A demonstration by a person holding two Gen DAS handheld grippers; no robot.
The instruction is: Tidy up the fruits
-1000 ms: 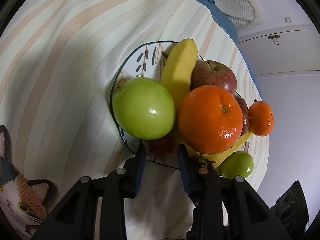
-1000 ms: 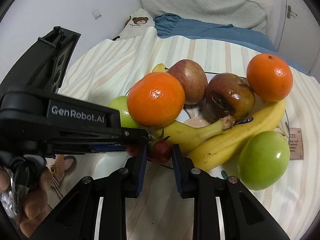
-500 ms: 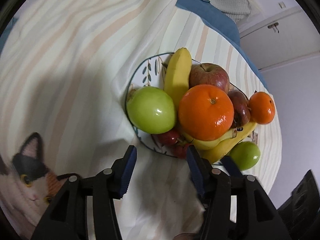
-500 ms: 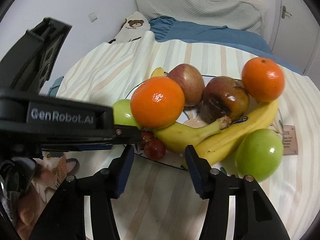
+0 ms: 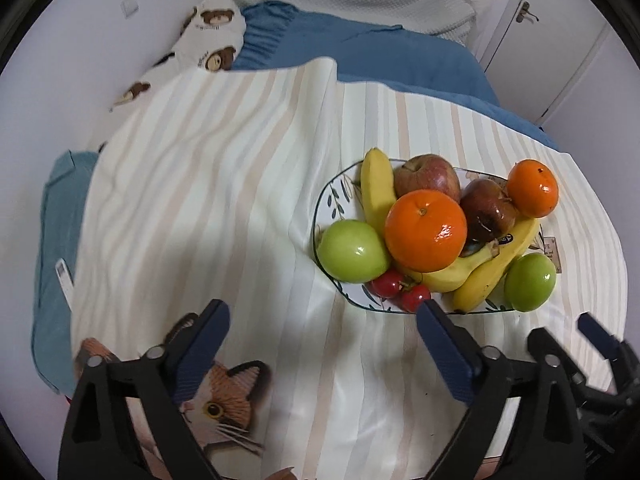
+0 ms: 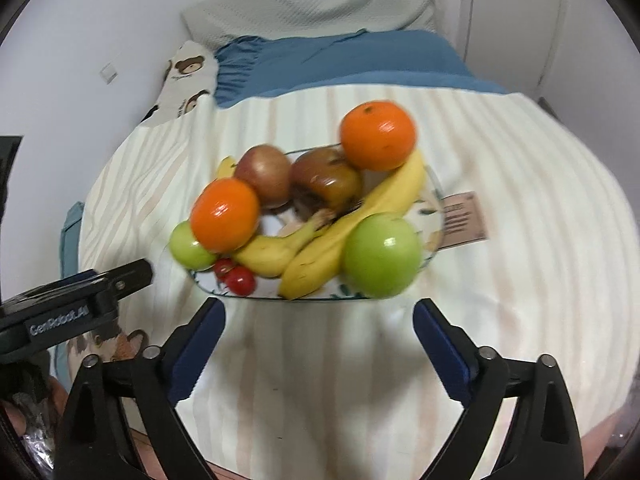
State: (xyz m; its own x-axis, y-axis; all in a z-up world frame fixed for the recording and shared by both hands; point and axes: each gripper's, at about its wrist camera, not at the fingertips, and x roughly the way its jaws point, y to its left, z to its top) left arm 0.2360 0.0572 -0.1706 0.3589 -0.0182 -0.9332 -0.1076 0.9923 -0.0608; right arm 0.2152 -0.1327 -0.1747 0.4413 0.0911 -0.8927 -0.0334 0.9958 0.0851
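Observation:
A patterned plate [image 5: 334, 196] [image 6: 434, 200] holds a pile of fruit: two oranges [image 5: 426, 230] [image 6: 378, 135], two green apples [image 5: 352, 251] [image 6: 382, 255], a red apple [image 5: 426, 176] [image 6: 264, 174], a dark bruised apple [image 5: 486, 210] [image 6: 326, 180], two bananas [image 5: 494, 268] [image 6: 360, 224] and two small red tomatoes [image 5: 388, 283] [image 6: 239, 280] at the near rim. My left gripper [image 5: 324, 336] is open and empty, near side of the plate. My right gripper [image 6: 318, 332] is open and empty, also short of the plate.
The plate sits on a striped cloth [image 5: 220, 200] with a cat print [image 5: 224, 404]. Blue bedding [image 5: 380, 56], a bear-print pillow [image 5: 200, 40] and a grey pillow [image 6: 320, 4] lie behind. White cupboard doors [image 5: 560, 40] stand at the right.
Both grippers opened wide, let go of the small red tomatoes at the plate's near rim, and drew back from the plate; the view now takes in the whole bed.

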